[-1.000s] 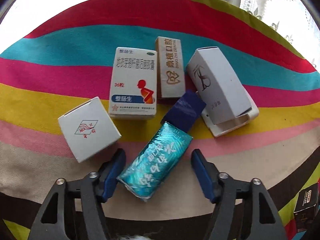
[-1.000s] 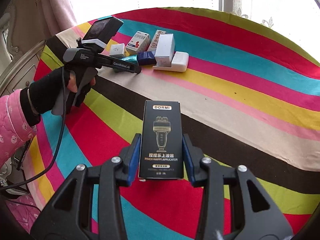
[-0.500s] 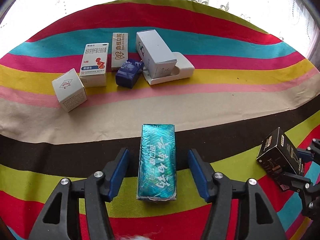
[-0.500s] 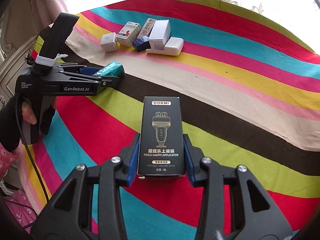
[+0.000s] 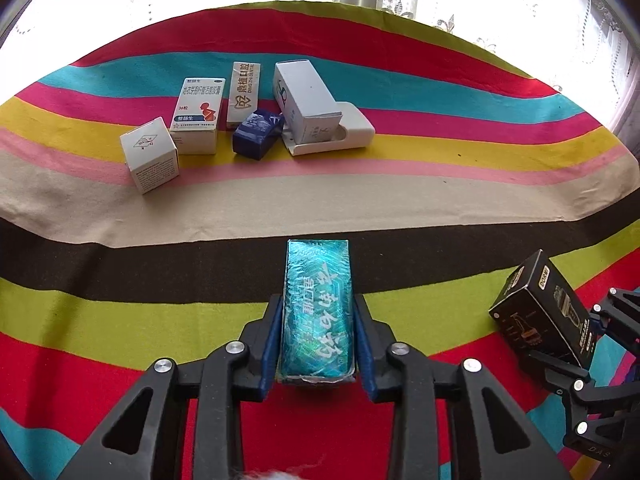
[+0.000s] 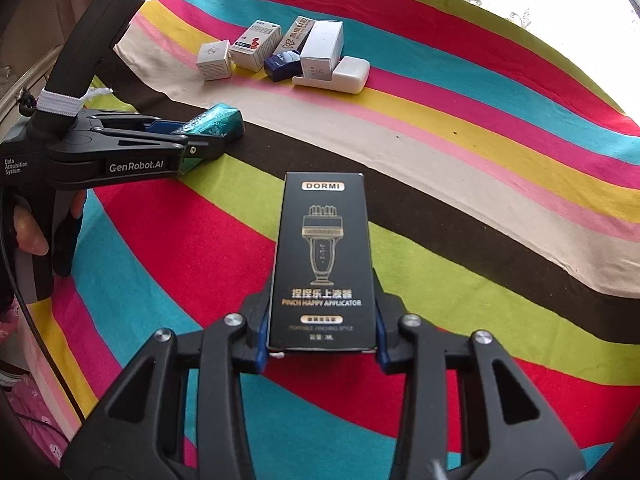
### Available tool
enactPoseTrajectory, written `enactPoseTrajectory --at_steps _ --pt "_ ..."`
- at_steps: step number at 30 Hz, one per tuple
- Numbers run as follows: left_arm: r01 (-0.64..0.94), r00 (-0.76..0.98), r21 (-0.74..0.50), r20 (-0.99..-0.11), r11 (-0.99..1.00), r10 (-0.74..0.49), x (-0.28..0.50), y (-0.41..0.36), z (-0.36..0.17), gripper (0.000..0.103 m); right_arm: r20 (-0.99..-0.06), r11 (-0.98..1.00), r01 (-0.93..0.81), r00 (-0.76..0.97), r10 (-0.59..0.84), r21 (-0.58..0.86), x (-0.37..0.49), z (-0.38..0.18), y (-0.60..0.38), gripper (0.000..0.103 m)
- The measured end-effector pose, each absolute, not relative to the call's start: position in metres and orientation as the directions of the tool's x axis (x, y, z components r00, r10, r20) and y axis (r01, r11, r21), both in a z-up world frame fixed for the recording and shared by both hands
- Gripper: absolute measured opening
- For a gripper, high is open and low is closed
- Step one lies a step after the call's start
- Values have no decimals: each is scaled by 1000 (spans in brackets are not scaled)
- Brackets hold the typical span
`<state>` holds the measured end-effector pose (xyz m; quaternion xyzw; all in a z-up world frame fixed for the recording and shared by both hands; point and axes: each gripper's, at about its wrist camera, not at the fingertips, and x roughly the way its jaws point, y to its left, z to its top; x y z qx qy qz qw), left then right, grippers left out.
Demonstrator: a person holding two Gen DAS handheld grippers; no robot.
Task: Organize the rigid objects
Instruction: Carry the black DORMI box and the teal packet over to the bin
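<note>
Left gripper (image 5: 318, 344) is now clamping the teal foil box (image 5: 318, 312); half a second ago its pads were standing apart on either side of it. The box is pointing forward over the dark brown and green stripes of the striped cloth (image 5: 440, 200). Right gripper (image 6: 322, 328) is still pinching the black DORMI box (image 6: 322, 256), unchanged.

Left wrist view is showing the far cluster left to right: white cube box (image 5: 150, 154), medicine box (image 5: 196, 120), tall dental box (image 5: 242, 94), dark blue box (image 5: 256, 134), white box (image 5: 306, 104) lying on a white tray (image 5: 352, 132). Right wrist view alone is showing the person's left hand (image 6: 28, 236) on the handle.

Between cluster and grippers the beige and brown bands are lying open; the cloth edge is meeting the window curtain (image 5: 500, 8) behind.
</note>
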<state>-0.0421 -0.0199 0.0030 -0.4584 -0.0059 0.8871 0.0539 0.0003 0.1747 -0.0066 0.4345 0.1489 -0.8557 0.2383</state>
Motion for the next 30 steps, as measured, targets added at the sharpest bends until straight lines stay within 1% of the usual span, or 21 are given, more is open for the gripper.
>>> enactPoseTrajectory --at_steps 4,14,17,23,30 --pt "-89 -580 -96 -804 -991 130 -5 -13 3 34 -804 -862 504 -534 -262 -54 21 3 179 43" --pt "-110 -599 -115 -785 -987 158 74 -1 17 34 -810 -929 368 -555 -189 -35 62 11 201 43" --pt "-126 -596 -127 -783 -984 178 85 3 18 34 -811 -939 345 -553 -192 -13 73 13 208 43" --pt "-159 -589 -151 -779 -976 216 110 16 27 34 -801 -949 315 -571 -178 -14 92 22 220 43" --pt "-215 -586 -144 -772 -966 246 128 38 35 34 -788 -955 296 -593 -165 -23 114 34 233 43"
